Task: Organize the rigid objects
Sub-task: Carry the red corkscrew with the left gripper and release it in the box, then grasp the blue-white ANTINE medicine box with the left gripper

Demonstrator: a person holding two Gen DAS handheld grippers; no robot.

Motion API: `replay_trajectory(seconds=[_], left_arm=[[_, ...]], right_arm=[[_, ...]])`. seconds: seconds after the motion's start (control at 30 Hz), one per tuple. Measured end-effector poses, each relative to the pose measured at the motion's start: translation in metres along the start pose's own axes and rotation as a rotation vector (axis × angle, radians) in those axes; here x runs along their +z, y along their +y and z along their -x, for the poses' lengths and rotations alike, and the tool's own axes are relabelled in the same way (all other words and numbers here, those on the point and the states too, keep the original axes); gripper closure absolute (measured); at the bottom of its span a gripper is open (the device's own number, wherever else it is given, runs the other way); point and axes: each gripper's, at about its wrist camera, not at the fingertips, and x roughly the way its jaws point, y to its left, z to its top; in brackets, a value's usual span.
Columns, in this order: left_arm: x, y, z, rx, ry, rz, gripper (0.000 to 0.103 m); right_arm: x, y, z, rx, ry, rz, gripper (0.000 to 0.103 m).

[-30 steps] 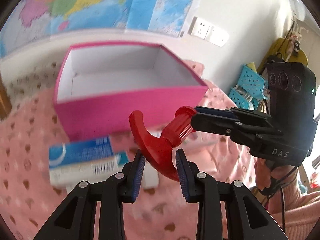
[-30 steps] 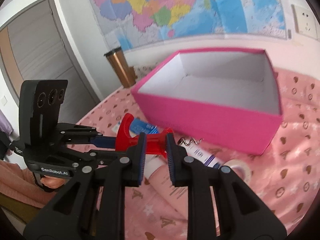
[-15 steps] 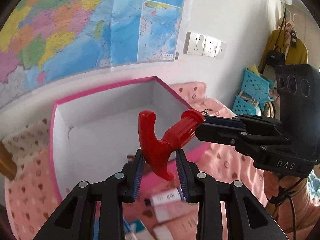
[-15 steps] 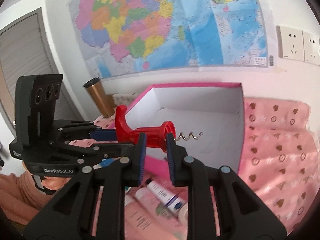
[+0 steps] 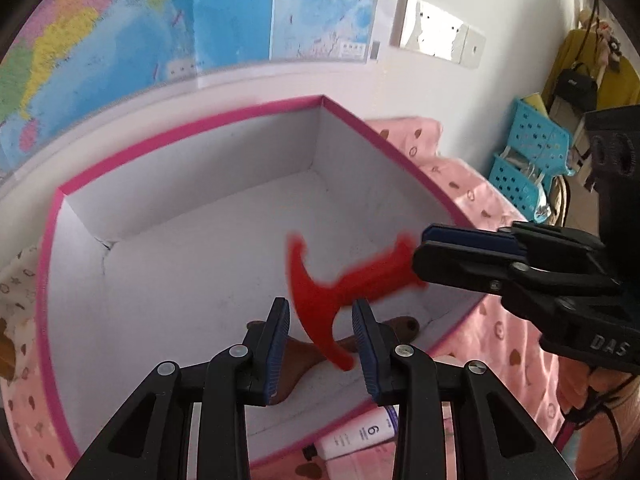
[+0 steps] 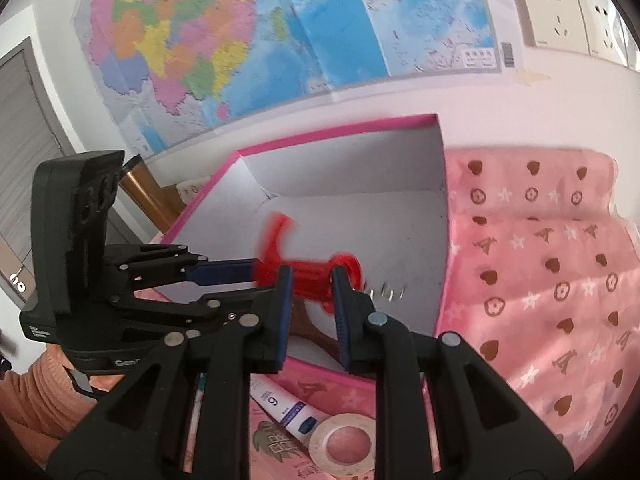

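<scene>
You held the red corkscrew [image 6: 308, 276] over the pink box [image 5: 192, 128], left gripper [image 5: 320, 336] clamping its handle and right gripper [image 6: 308, 304] its barrel, apparently to steady it before setting it inside.

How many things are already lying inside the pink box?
1 that shows: a brown wooden piece lying on the pink box's floor near its front wall, partly behind the grippers. The red corkscrew hangs above, held. More may be hidden.

Both grippers have carried the red corkscrew [image 5: 340, 284] over the pink box [image 5: 200, 216]
</scene>
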Motion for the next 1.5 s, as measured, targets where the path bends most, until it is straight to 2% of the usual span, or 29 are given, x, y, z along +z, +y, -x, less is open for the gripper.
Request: replay_trajectory(seconds=[0.17, 0.33, 0.5, 0.67, 0.8, 0.93, 1.2, 1.5], left_arm=[[-0.004, -0.004, 0.002, 0.022, -0.012, -0.009, 0.065], [-0.021, 0.003, 0.034, 0.046, -0.11, 0.012, 0.056], [-0.048, 0.012, 0.079, 0.061, -0.22, 0.035, 0.052], [-0.08, 0.025, 0.111, 0.091, -0.271, 0.088, 0.049], [-0.105, 0.039, 0.115, 0.158, -0.253, 0.136, 0.048], [-0.131, 0.057, 0.107, 0.194, -0.205, 0.22, 0.048], [-0.17, 0.077, 0.095, 0.203, -0.137, 0.337, 0.048], [-0.184, 0.093, 0.101, 0.215, -0.147, 0.391, 0.048]], right_arm=[[-0.001, -0.004, 0.006, -0.018, -0.011, -0.021, 0.08], [-0.011, 0.002, 0.025, 0.014, -0.034, -0.012, 0.08], [-0.028, 0.021, 0.042, 0.086, -0.041, 0.034, 0.071], [-0.049, 0.043, 0.038, 0.17, 0.007, 0.058, 0.06], [-0.065, 0.061, 0.022, 0.206, 0.063, 0.079, 0.06], [-0.077, 0.073, 0.007, 0.234, 0.11, 0.087, 0.06], [-0.095, 0.09, -0.019, 0.261, 0.178, 0.089, 0.06], [-0.09, 0.112, -0.05, 0.269, 0.202, 0.117, 0.06]])
